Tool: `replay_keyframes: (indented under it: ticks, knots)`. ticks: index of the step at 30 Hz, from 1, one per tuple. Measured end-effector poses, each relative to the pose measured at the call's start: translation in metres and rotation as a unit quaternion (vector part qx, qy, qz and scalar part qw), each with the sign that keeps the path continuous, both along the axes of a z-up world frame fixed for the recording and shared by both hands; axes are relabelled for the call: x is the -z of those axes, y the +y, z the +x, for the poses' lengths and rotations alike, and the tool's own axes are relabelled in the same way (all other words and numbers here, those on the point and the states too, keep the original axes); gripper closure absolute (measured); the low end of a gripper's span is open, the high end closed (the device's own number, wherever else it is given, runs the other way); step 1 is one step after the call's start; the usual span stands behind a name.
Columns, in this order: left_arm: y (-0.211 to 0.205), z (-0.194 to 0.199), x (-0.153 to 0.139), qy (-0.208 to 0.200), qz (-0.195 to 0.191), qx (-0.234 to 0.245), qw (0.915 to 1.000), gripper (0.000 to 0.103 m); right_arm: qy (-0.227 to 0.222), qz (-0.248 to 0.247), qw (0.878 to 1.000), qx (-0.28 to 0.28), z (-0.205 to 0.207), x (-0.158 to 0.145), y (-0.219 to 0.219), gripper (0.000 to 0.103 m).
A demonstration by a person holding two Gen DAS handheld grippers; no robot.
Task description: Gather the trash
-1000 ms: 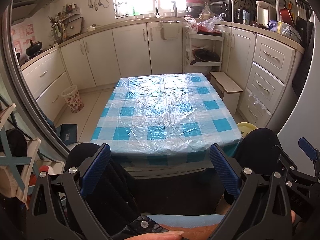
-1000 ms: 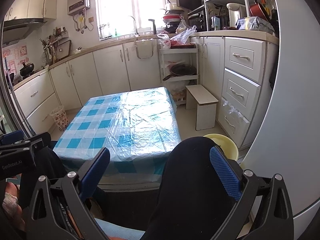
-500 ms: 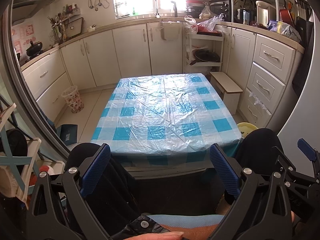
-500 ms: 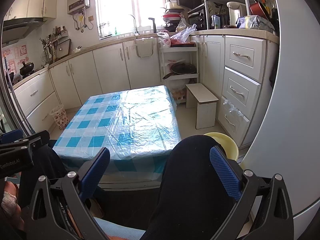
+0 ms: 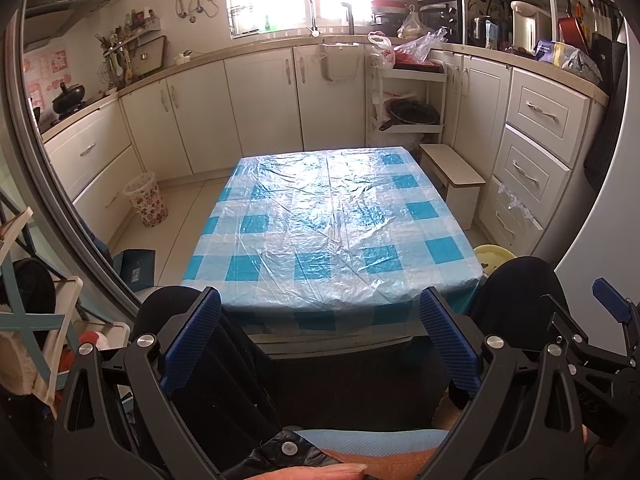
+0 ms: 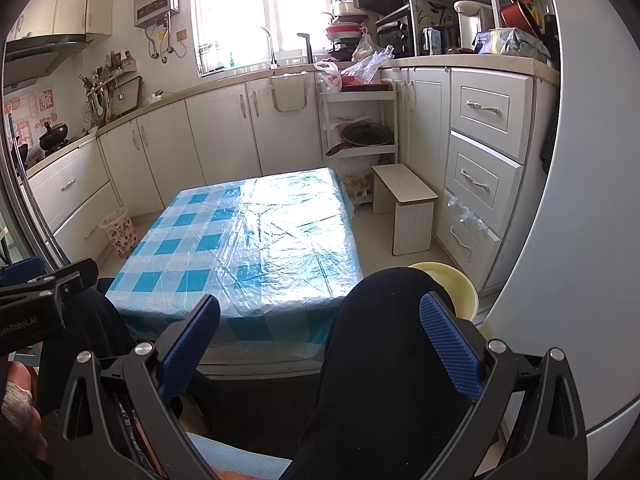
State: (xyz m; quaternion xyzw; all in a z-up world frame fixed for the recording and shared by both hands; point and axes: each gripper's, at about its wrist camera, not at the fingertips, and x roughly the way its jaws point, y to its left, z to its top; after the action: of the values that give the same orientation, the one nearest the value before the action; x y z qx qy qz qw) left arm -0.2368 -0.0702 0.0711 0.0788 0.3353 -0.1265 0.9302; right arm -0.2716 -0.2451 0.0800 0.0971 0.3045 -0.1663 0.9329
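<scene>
A low table [image 5: 332,220] under a blue-checked plastic cover is seen straight ahead of both grippers, and its top appears bare: no trash can be made out on it. A patterned waste basket [image 5: 146,200] stands on the floor ahead and to the left of the left gripper [image 5: 320,340], beside the cabinets. A yellow basin [image 6: 452,286] sits just beyond the right gripper [image 6: 320,340], past the person's dark-clad knee. Both grippers are held low over the lap, their blue-padded jaws spread wide with nothing between them. The step in hand is judged to be a search. It is best done by sweeping the cameras slowly across floor and counters, with the jaws kept spread until a piece is located.
</scene>
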Motion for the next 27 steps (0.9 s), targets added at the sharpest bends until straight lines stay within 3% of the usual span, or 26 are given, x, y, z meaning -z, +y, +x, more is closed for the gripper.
replay_keyframes:
  ticks: [22, 27]
  knots:
    - [0.0007, 0.0073, 0.0072, 0.013, 0.006, -0.012, 0.9998, 0.008, 0.015, 0.006, 1.0, -0.008, 0.0046, 0.005, -0.0067, 0.007]
    - [0.004, 0.0066, 0.0063, -0.002, 0.003, -0.018, 0.9998, 0.008, 0.017, 0.005, 1.0, -0.013, 0.0072, 0.0055, -0.007, 0.007]
